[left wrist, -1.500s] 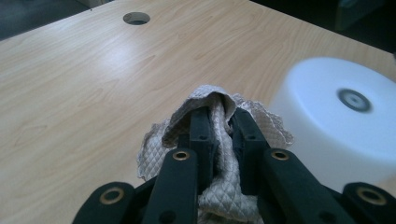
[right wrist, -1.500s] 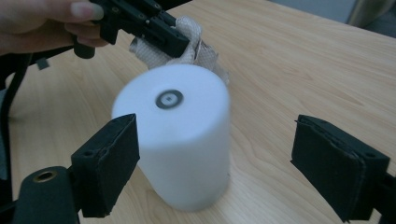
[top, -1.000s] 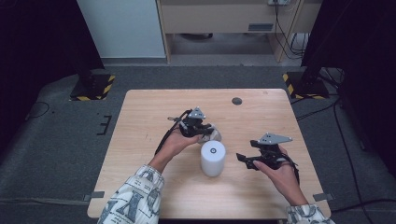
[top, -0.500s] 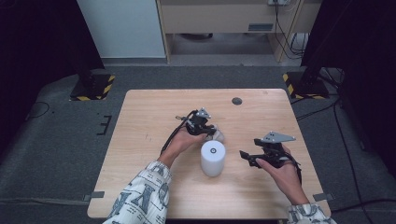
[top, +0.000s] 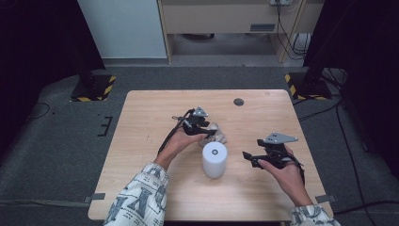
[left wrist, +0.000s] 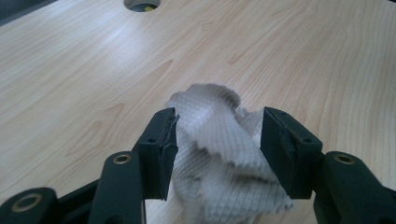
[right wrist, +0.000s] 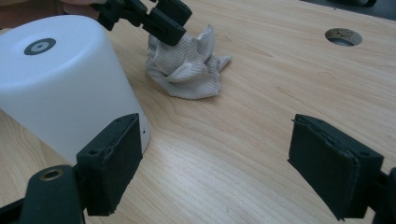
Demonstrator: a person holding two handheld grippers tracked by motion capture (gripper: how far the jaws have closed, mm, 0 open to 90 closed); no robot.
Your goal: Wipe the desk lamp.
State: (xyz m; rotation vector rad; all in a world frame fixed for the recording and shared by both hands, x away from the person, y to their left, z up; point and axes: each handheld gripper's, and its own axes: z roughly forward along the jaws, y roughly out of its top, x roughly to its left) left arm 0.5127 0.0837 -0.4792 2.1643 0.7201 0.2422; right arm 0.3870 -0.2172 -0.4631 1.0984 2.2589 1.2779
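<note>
A crumpled grey-white cloth [top: 218, 135] lies on the wooden table [top: 150, 122] near its middle. My left gripper [top: 210, 132] reaches it from the left. In the left gripper view the cloth [left wrist: 219, 144] sits between the two black jaws, which have just been opening and stand apart from its folds; the gripper [left wrist: 217, 135] is open. A white cylinder [top: 214, 159] stands just in front of the cloth. My right gripper [top: 249, 157] hovers to the cylinder's right, open with nothing between its pads [right wrist: 112, 158]; the cylinder [right wrist: 60, 88] is beside its left jaw.
A round cable hole [top: 239, 101] sits in the table near the far edge. Dark stands with yellow-black striped bases [top: 91, 88] flank the table on the floor. A white cabinet [top: 122, 28] stands behind.
The left hand has shifted only slightly by the cloth, which stays on the table. The right hand and the white cylinder have not moved.
</note>
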